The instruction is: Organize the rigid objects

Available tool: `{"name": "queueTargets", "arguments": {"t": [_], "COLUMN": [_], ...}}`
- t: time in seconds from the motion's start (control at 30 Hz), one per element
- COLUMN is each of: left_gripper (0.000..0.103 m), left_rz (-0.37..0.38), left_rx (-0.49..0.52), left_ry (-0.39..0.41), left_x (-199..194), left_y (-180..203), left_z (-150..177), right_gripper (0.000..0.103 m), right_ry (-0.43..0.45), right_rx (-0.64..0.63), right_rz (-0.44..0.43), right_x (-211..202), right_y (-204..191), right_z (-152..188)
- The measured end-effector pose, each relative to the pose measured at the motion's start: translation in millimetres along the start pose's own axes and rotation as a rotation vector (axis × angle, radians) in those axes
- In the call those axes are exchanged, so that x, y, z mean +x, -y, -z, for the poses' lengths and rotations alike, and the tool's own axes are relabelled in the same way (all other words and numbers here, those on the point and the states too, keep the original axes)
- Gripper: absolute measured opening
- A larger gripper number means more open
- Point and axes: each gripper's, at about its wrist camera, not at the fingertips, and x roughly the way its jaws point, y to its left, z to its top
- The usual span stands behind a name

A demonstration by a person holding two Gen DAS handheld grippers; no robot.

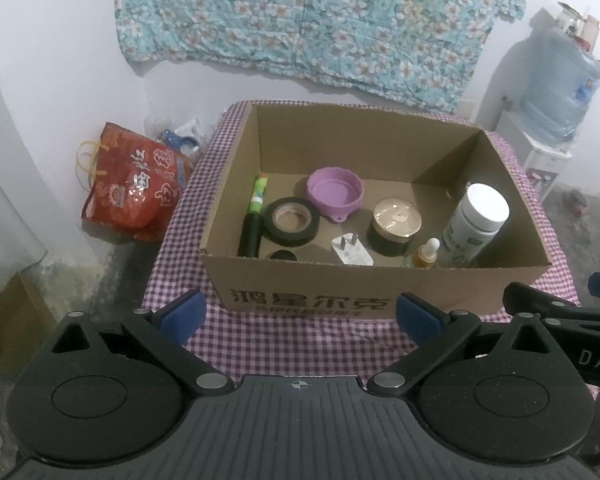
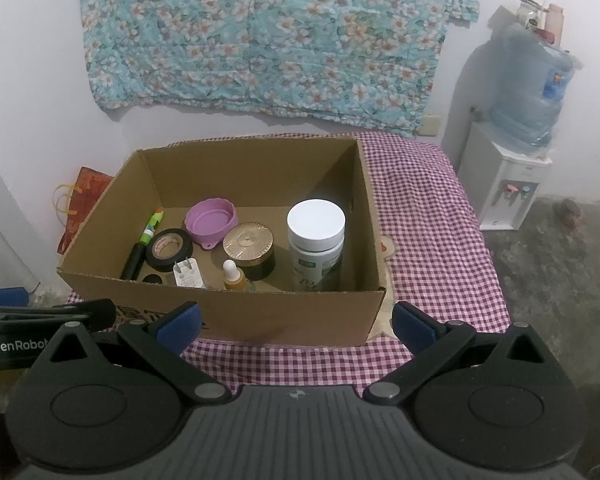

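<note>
Both the left gripper [image 1: 298, 314] and right gripper [image 2: 296, 322] hung wide open and empty near the brown cardboard box [image 1: 380, 284], its gathered objects apparently already sorted.

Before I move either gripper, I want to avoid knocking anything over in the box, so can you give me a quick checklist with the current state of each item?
1. Left gripper open, holding nothing: ok.
2. Right gripper open, holding nothing: ok.
3. Both grippers outside the cardboard box, short of its near wall: ok.
4. White-capped bottle upright: ok.
5. Dropper bottle free-standing or leaning: cannot tell, box wall hides its base.
6. Objects left on the checkered cloth to organize: cannot tell, none in view.
</note>
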Motion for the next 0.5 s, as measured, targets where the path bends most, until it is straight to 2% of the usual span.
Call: {"name": "queueTargets", "arguments": {"t": [0.5], "left_gripper": [0.102], "left_rz": [0.002], "left_rx": [-0.002], "left_ry": [0.002], "left_x": [-0.4], "left_y": [2.2], "left_z": [0.2], "right_gripper": [0.103], "right_ry": [0.001], "right_rx": [0.001], "right_rz": [0.000], "right_x": [-0.7], "right_y": [0.9], "right_z": [-0.4]}}
